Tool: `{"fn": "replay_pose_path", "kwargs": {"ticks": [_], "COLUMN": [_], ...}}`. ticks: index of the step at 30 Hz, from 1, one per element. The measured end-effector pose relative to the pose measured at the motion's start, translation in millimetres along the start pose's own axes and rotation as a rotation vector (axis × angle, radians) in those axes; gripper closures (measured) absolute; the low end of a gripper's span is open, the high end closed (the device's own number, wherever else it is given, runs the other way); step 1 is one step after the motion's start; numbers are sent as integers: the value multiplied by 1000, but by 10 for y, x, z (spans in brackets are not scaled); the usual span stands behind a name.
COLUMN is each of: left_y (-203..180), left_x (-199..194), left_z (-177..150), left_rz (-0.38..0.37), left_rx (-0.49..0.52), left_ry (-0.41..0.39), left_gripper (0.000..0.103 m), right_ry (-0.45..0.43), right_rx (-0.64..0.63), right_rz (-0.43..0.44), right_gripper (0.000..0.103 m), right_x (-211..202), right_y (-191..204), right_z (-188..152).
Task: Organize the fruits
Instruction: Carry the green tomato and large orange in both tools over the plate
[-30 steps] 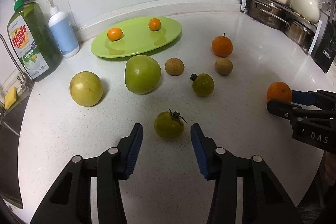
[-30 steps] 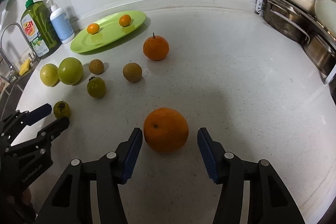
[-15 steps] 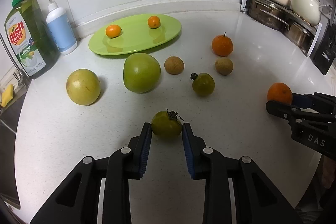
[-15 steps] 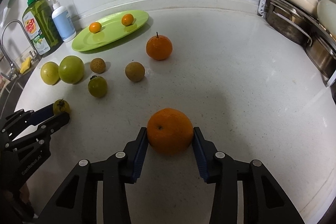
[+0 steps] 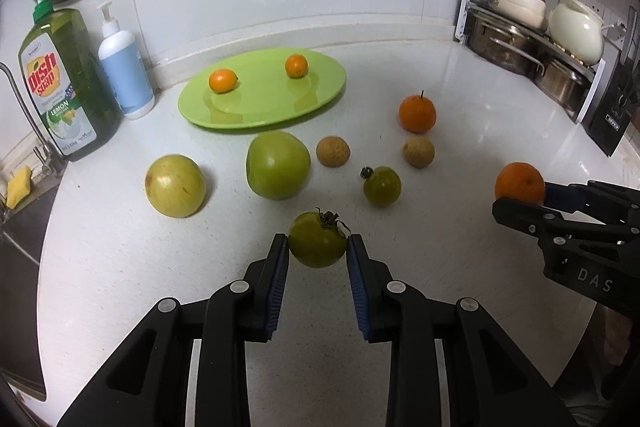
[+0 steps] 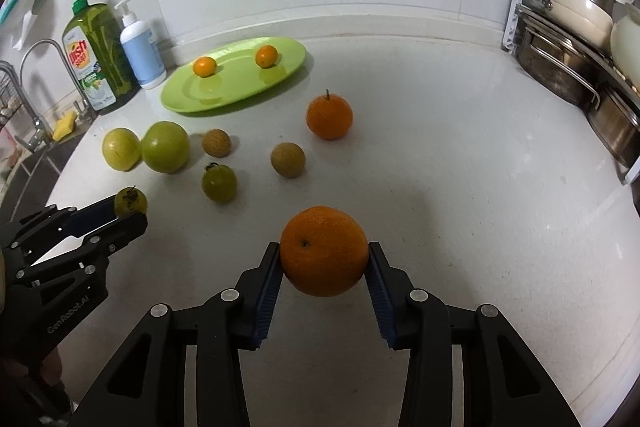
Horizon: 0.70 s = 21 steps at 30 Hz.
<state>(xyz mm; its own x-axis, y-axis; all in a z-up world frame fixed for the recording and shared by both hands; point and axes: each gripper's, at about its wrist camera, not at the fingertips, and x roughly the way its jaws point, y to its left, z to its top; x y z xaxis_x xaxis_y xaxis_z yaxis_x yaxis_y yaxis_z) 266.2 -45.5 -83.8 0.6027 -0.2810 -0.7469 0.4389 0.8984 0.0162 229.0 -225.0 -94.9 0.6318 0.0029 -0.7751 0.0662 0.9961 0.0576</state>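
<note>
The left gripper [image 5: 318,247] is clamped on a green tomato [image 5: 317,245] near the counter's [image 5: 460,115] front edge – its blue pads press both sides. The right gripper [image 6: 324,265] has just closed and grips an orange [image 6: 323,251] the same way, further right. Toward the back left corner, a green plate [image 5: 320,95] carries two kumquats [image 5: 223,81] – other fruit lies loose between.
</note>
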Motion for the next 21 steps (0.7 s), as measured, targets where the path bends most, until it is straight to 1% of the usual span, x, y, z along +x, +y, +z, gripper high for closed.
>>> {"fn": "replay_pose_path", "kwargs": {"ticks": [14,21], "left_y": [162,264], "left_x": [-385,-554], "left_z": [151,264], "left_rz": [-6,31], "left_rx": [-19,-13], "left_ry": [-92,-144], "left_gripper": [73,73], "right_ry": [-81,-133], "right_rx": [-40,-67], "right_rz": [61,89], "right_gripper": [60,60], "right_x": [-255,-373], "right_y": [246,396], "right_z": [215,392]}}
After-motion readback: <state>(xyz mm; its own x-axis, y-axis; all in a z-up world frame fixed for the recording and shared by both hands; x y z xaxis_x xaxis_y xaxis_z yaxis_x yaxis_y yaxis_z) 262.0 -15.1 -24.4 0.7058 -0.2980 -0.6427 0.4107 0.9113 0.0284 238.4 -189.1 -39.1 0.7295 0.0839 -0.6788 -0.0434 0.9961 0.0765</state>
